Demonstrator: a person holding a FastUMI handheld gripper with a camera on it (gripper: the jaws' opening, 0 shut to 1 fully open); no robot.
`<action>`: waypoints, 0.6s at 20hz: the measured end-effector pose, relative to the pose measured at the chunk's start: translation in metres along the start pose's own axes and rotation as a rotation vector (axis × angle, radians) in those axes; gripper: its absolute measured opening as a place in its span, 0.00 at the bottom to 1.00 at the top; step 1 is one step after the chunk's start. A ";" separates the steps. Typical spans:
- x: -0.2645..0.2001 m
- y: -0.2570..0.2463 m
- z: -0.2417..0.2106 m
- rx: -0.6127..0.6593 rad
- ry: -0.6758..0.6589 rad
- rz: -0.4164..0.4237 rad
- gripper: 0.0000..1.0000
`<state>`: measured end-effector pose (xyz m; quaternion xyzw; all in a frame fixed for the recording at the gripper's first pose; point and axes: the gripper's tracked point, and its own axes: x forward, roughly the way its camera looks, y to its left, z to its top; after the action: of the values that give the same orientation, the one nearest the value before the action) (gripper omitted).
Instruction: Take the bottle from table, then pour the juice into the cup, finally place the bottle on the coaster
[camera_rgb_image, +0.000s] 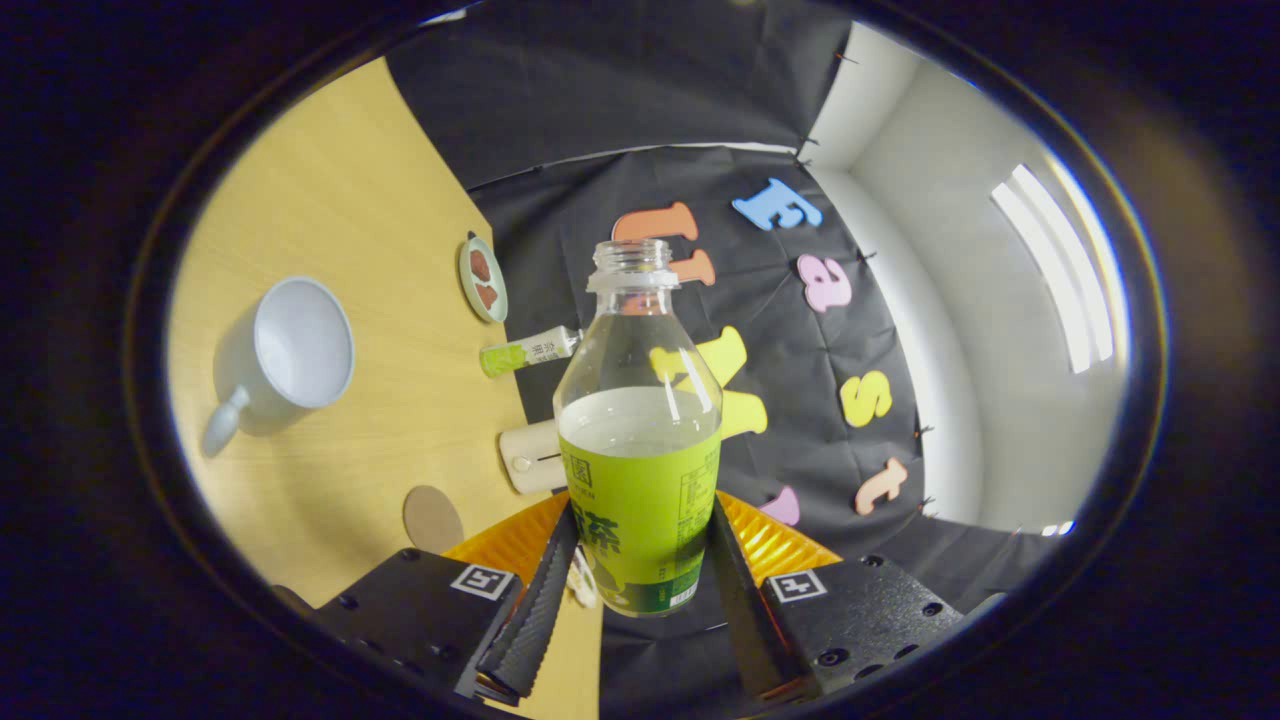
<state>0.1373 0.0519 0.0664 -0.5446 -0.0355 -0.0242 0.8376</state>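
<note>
The tool (640, 575) was clamped on the bottle (640, 440), both fingers pressing its label. The cup (290, 360) sat well apart on the counter (340, 220).

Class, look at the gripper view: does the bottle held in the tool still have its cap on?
No. The bottle, clamped between the tool's two fingers, shows a bare threaded neck with an open mouth and no cap.

A recording booth: black cloth wall (620, 90), pale wooden table (340, 200), white room corner (900, 120) behind
</note>
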 end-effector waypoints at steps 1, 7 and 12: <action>0.001 0.001 -0.004 0.064 0.013 0.015 0.78; -0.002 -0.011 -0.018 0.312 0.032 0.033 0.78; 0.007 -0.007 -0.026 0.638 0.050 0.138 0.78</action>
<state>0.1444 0.0259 0.0626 -0.2549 0.0164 0.0317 0.9663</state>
